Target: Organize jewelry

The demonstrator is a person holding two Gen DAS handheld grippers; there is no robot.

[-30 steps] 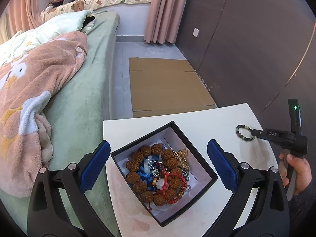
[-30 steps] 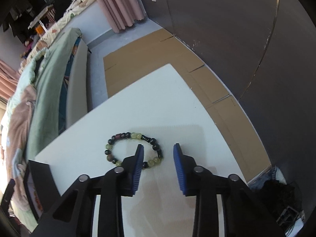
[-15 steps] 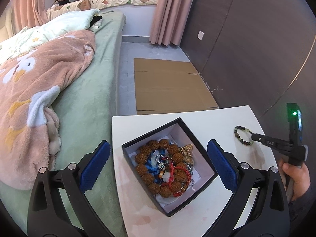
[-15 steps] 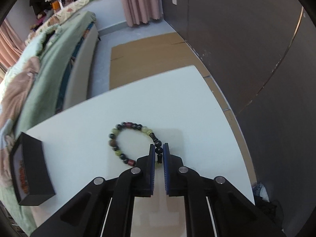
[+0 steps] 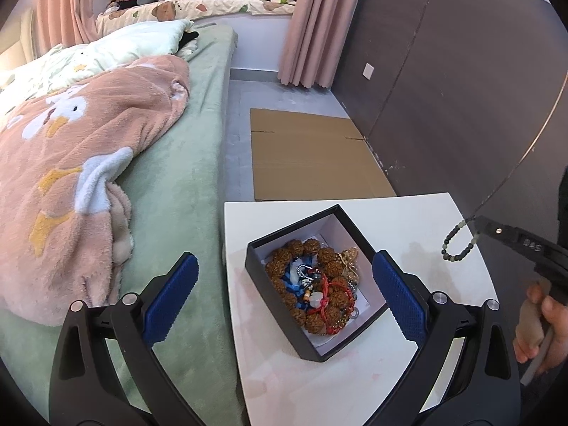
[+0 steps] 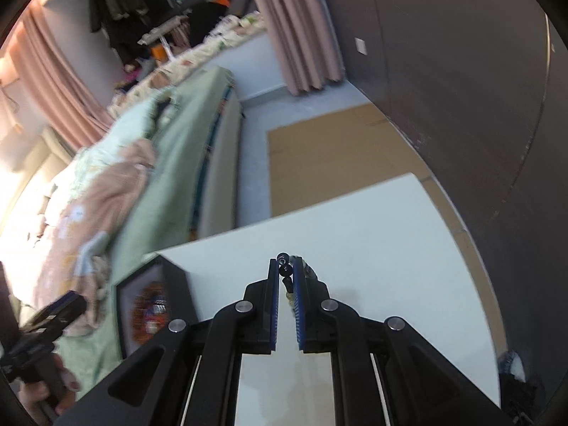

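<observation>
While the right gripper (image 6: 285, 277) pinches a beaded bracelet (image 5: 458, 245) between its blue pads, the loop of dark and pale green beads hangs off the bench (image 5: 408, 220), clear of the white surface, as the left wrist view shows. From the right wrist view only a few dark beads show in the narrow gap between the jaws, which are drawn nearly together on the strand.

The left gripper (image 5: 284, 291) hovers above the bench's near-left part with its jaws spread wide, holding nothing. Between and beyond its fingers sits an open black jewelry box (image 5: 309, 348) with a white lining, resting on the bench near the left edge. Inside lies a tangle of pieces: a strand of large brown seed beads (image 5: 319, 248), red cord, blue cord and some gold-coloured metal.

The hanging bracelet is well to the right of the box. Left of the bench stands a bed (image 5: 177, 177) with a green cover and a pink blanket (image 5: 71, 163); flattened cardboard (image 5: 312, 156) lies on the floor beyond.
</observation>
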